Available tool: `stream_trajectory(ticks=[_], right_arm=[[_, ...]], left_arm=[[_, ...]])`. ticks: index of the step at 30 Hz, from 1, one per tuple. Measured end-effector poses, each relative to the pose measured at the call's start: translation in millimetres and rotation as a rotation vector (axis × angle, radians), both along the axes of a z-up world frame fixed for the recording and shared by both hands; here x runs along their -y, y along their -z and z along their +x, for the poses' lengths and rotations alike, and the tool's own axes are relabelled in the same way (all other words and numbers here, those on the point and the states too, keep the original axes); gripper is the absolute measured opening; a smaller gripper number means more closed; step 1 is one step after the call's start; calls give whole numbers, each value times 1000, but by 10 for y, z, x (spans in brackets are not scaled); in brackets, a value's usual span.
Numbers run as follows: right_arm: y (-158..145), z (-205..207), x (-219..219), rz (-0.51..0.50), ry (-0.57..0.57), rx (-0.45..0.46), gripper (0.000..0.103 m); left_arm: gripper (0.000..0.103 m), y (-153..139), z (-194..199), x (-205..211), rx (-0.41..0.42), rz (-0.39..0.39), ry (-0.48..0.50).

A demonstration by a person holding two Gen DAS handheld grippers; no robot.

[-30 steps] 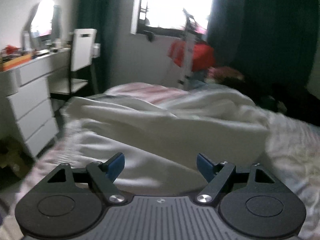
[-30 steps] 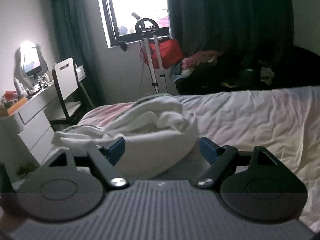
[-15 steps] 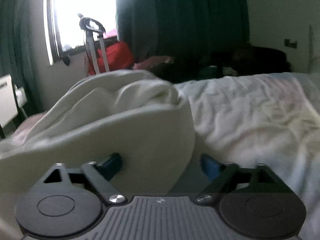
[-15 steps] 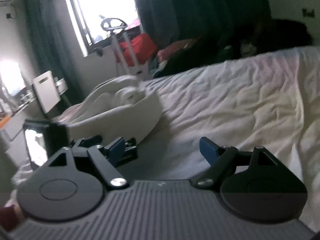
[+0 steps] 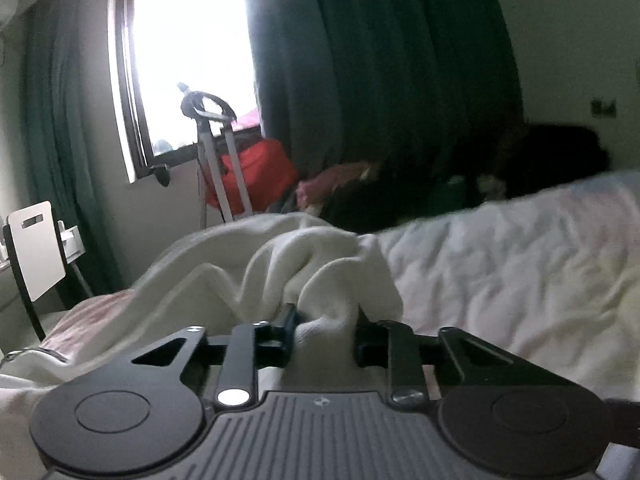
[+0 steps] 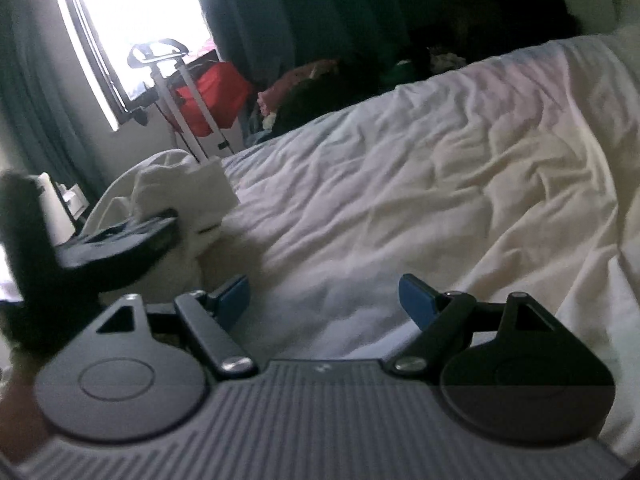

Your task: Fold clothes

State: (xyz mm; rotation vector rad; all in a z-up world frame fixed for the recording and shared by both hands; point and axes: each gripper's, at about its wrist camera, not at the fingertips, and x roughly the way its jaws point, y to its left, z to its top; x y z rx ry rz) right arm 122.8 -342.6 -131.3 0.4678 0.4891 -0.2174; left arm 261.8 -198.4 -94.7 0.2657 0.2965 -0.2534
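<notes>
A crumpled white garment [image 5: 280, 264] lies on the left part of the bed [image 5: 500, 260]. My left gripper [image 5: 324, 328] has a bunched fold of it between its jaws, which are closing and pinch the cloth. The right wrist view shows the same garment [image 6: 180, 184] with the left gripper [image 6: 168, 222] clamped at its near edge. My right gripper [image 6: 324, 300] hovers low over the wrinkled white sheet [image 6: 400, 180], to the right of the garment. It is open, with nothing between its blue pads [image 6: 416, 300].
Beyond the bed stand a red bag on a trolley [image 5: 252, 168], a bright window [image 5: 188, 64] and dark curtains [image 5: 380, 80]. A white chair [image 5: 36, 248] is at the left. A dark heap of clothes [image 5: 400, 200] lies behind the bed.
My left gripper swung to the garment's near edge, then closed on a fold of it. My right gripper sank toward the sheet and tilted, still open.
</notes>
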Motion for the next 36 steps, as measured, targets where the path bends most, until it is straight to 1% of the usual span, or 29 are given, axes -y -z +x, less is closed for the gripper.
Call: stream_trajectory(ticks=[3, 5, 7, 11, 14, 16, 19, 20, 21, 23, 25, 27, 30, 34, 35, 36], right_arm=[[-57, -43, -18, -12, -8, 23, 83], [-123, -98, -63, -23, -18, 47, 83], [-191, -157, -125, -34, -33, 72, 83], [-290, -234, -270, -22, -85, 92, 83], [-335, -305, -376, 7, -137, 101, 83], [-334, -345, -442, 26, -168, 105, 83], [-289, -347, -503, 63, -205, 94, 83], [-267, -340, -507, 79, -211, 94, 83], [-246, -331, -509, 96, -216, 94, 83], [-204, -311, -498, 134, -220, 101, 83], [-163, -283, -475, 179, -220, 111, 83], [-128, -264, -453, 220, -226, 123, 83], [-81, -262, -428, 273, -233, 134, 83], [-18, -292, -382, 328, -230, 142, 84], [0, -300, -364, 340, -227, 143, 83], [20, -307, -343, 350, -219, 141, 81]], left_arm=[[19, -364, -275, -353, 12, -92, 11], [19, -615, -450, -704, 15, -177, -29], [19, -788, -596, -1093, 17, -260, -92], [19, -835, -786, -1811, 20, -276, -220], [19, -608, -726, -2206, -42, -276, -311], [20, -429, -677, -2362, -82, -264, -338], [22, -286, -682, -2514, -156, -314, -347], [27, -286, -719, -2546, -163, -345, -346], [32, -318, -782, -2564, -159, -361, -341], [39, -416, -937, -2574, -146, -373, -320], [39, -503, -1104, -2533, -134, -377, -301], [52, -575, -1259, -2532, -130, -377, -298], [55, -630, -1537, -2562, -141, -439, -283], [58, -606, -1888, -2543, -175, -513, -286], [58, -592, -1950, -2529, -191, -528, -280], [58, -591, -1957, -2501, -198, -513, -271]])
